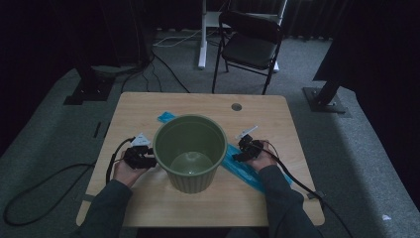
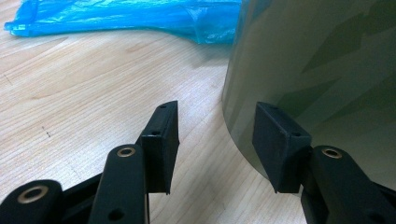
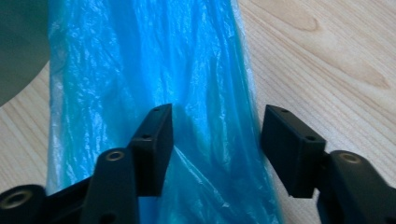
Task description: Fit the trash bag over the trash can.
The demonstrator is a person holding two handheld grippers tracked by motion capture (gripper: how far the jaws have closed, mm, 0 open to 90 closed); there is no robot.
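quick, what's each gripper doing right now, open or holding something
Left gripper: open, jaws empty, beside the green bin wall.
Right gripper: open over the blue plastic bag, not clamped on it.

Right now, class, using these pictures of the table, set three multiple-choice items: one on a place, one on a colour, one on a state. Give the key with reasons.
1. Where does the blue plastic bag lie?
A. inside the bin
B. flat on the table, running under the bin
C. on the chair

2. What colour is the round plastic waste bin?
A. green
B. red
C. white

3. How does the right claw stand?
A. shut on the bin's rim
B. shut on nothing
C. open over the bag

Key: 1 B, the bag shows on the wooden table on both sides of the bin; 2 A, its wall and inside are green; 3 C, a wide gap with bag film below.
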